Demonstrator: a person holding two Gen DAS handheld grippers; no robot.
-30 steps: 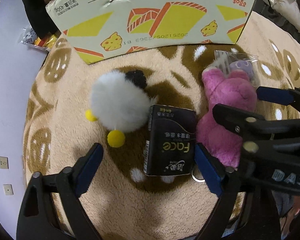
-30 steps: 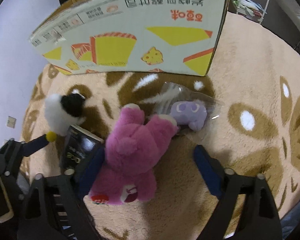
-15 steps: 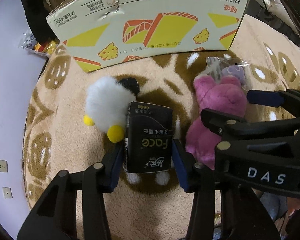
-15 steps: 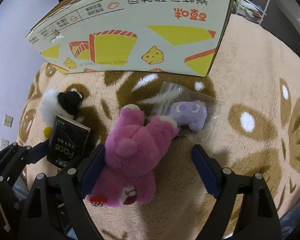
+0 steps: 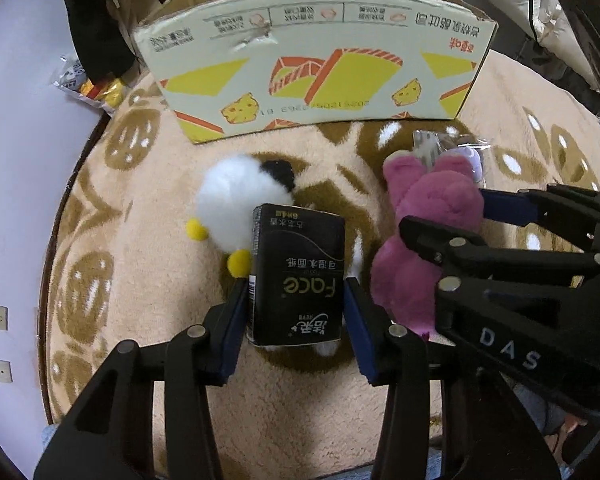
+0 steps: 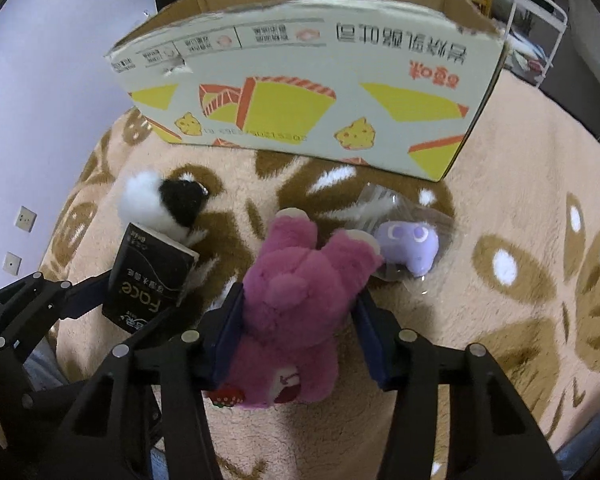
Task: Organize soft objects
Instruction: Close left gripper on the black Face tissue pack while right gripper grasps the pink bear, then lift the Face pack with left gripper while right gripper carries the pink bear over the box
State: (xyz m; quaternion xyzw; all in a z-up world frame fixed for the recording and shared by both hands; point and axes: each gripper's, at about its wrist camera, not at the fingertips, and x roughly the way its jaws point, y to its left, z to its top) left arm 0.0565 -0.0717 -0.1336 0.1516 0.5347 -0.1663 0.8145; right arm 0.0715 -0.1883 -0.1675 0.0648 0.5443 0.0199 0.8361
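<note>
Left tongs [image 5: 296, 312] are clamping the black tissue pack [image 5: 298, 276] on both long sides, blue pads pressing against it; the pack looks tilted up off the rug [image 5: 140, 280], far edge higher in the right wrist view. Right tongs [image 6: 300, 332] are squeezing the pink plush bear [image 6: 296, 300] around its body, both pads touching the fur, bear lying with legs pointing away. The two tongs are sitting side by side, close together. Just behind the tissue pack, touching it, the white fluffy toy [image 5: 236, 200] with a black patch and yellow pompoms is lying on the rug. Just beyond the bear's feet, the small purple plush in a clear bag [image 6: 412, 246] is resting on the rug, bag touching one foot. Farther back the open cardboard box [image 5: 324, 76] with yellow and orange print is standing on the rug, well apart from both held items; can't see inside it. Snack wrappers [image 5: 96, 84] are lying on the floor at far left beside the wall.
</note>
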